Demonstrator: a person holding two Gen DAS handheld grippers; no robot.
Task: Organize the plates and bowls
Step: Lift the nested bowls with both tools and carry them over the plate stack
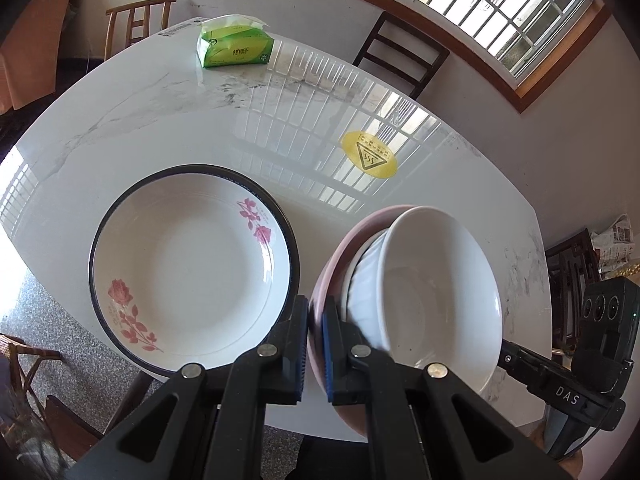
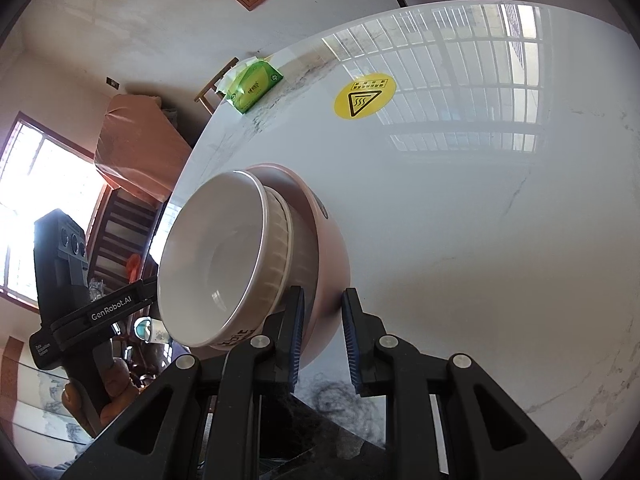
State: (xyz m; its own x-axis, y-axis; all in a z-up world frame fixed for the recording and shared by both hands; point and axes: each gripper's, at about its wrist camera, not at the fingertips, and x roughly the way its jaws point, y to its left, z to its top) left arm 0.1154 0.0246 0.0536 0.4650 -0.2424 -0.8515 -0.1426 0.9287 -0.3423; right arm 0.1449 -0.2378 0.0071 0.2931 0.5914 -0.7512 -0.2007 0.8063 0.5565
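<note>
- The left gripper [image 1: 316, 350] pinched the pink ceramic bowl's [image 1: 320, 300] rim at lower centre; a white ribbed bowl [image 1: 432, 292] nested inside.
- The right gripper [image 2: 320, 344] straddled the opposite rim, grip uncertain.
- A rose-patterned black-rimmed plate [image 1: 192, 268] lay left; the marble tabletop [image 1: 200, 120] beyond was bare.

1. The left gripper [image 1: 316, 354] is clamped on the rim of a pink bowl [image 1: 320, 300].
2. A white ribbed bowl [image 1: 432, 292] sits nested inside the pink one, tilted.
3. A rose-patterned plate [image 1: 192, 268] with a dark rim lies on the marble table [image 1: 160, 120], just left of the bowls.
4. A green tissue pack [image 1: 234, 44] sits at the far edge; a yellow warning sticker [image 1: 369, 155] lies between.
</note>
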